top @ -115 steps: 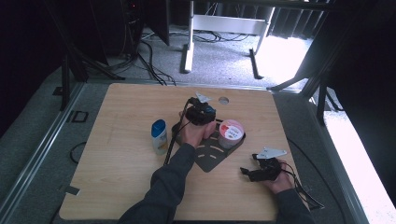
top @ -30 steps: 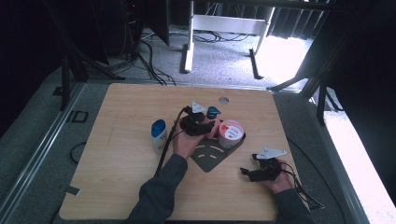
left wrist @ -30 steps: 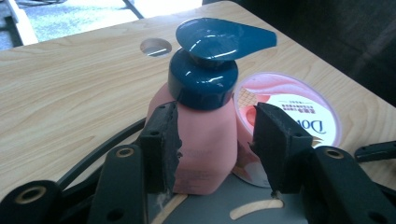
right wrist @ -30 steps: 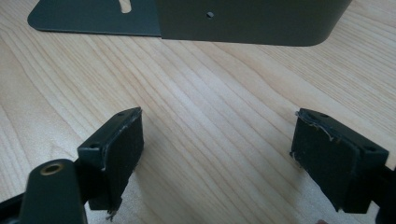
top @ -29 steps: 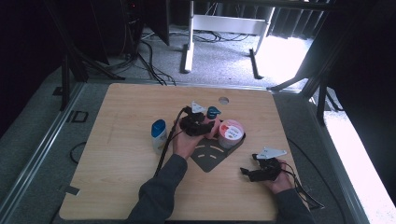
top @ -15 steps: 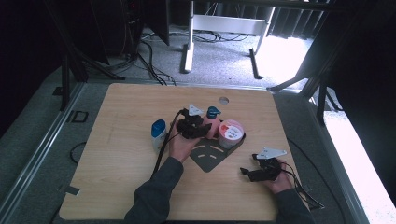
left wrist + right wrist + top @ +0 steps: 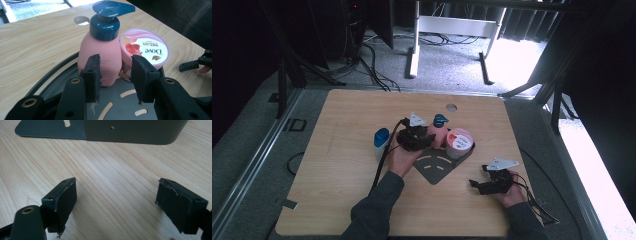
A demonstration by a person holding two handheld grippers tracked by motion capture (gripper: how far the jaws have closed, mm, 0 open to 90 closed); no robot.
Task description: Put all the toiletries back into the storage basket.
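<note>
Pale wood grain runs across the table (image 7: pixel 337 165), the largest surface here, and near its middle sits a dark grey corner rack (image 7: pixel 437 167) with slotted cut-outs in its floor and a low curved wall along the back. That wall explains the packing: the pink pump bottle (image 7: pixel 100 57) with the blue pump head stands upright against it, and the Dove tub (image 7: pixel 145 48) leans tilted right beside the bottle, touching it or nearly so, with its printed lid facing up and outward. A blue-capped white bottle (image 7: pixel 381 141) stands on the bare wood just left of the rack, apparently not yet stowed there.

The left gripper (image 7: pixel 115 77) is in front of the pump bottle, low over the rack floor and pointing level at the bottle's base. Its jaws have just been closing, yet in the left gripper view the pads sit ahead of the bottle with a gap between them and nothing pinched, so it reads as released, probably having set the bottle in place. The left forearm comes up from the bottom edge of the high view, with the hand wrapped around the gripper body.

The right gripper (image 7: pixel 117 202) rests on the wood near the table's right front, its jaws spread wide over bare grain, empty, and aimed toward the rack's side wall.
</note>
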